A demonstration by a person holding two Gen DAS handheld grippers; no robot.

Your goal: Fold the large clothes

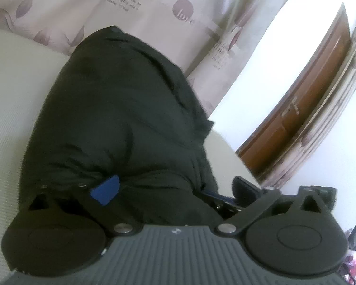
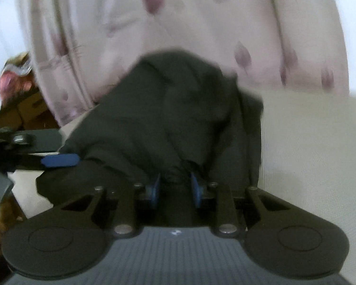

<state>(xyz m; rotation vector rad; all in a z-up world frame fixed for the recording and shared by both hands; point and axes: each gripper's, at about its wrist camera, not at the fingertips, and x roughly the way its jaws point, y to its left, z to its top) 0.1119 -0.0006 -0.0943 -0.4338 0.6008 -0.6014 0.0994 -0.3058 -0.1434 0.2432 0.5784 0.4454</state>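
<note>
The right tongs (image 2: 175,187) are clamped on a bunched fold of the dark jacket (image 2: 178,109): both blue pads (image 2: 155,190) press into the cloth, which puckers between them. The view from that wrist is smeared, so the exact edge being held cannot be told. The left tongs (image 1: 173,187) stand wide apart and grip nothing. One blue pad (image 1: 105,190) lies against the near hem of the jacket, beside a row of small snaps, and the other finger sits off the jacket's right edge, over the pale cushion.

The jacket lies in a puffy heap on the cream sofa (image 1: 11,118), its far end reaching the patterned curtain (image 1: 154,11) behind. It is already bundled narrow rather than spread flat. To the right of the jacket, past the sofa's edge, a brown wooden door (image 1: 308,106) shows against a white wall.

My reading is that a fold is under way, with the right tongs carrying a gathered part across the jacket while the left ones stand free at the hem. Next, the left tongs probably need to close on the hem nearest them, or press it down, so the bulky cloth does not slide as the right side is drawn over. Padded fabric like this springs back, so the fold should be laid down and smoothed before the right tongs let go.
</note>
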